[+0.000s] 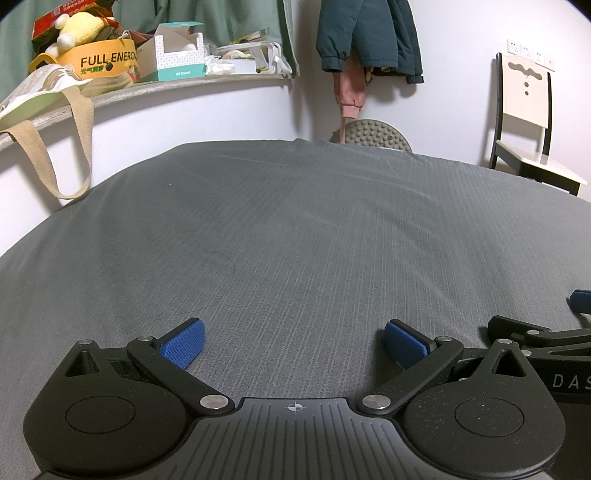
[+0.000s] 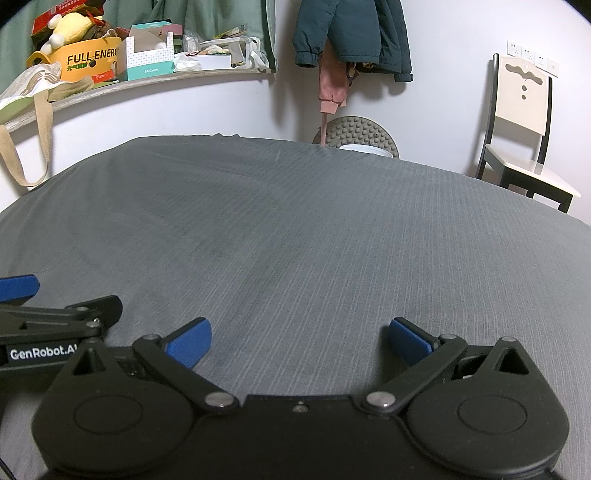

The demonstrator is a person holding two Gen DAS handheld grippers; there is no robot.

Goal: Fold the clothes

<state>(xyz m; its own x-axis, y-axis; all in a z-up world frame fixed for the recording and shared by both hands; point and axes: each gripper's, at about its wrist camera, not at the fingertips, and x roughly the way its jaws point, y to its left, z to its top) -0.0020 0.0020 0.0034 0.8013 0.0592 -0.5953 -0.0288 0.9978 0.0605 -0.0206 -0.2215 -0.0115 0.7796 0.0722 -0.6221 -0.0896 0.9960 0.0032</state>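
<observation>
**Both grippers wide and empty over a bare grey bed, no garment laid out**

Here we are, low over the grey bedsheet, and both tools sit side by side, pointing the same way across the mattress. The left gripper has its blue pads spread far apart with only sheet between them; nothing in its grasp. The right gripper matches it, jaws splayed wide, holding nothing, and its neighbour's arm pokes into each view from the side, so the two are close together.

Where are the clothes? Not on the bed, as far as these views reach. The only garments visible are the dark teal jacket and a pink garment hanging on the far wall, well apart from both grippers. A chair stands by the wall to the right, and a cluttered shelf with a tote bag runs along the left.

My read: this paired, open, level pose looks like a ready stance, jaws pre-opened so either can pinch fabric at once. Folding has not begun.
</observation>
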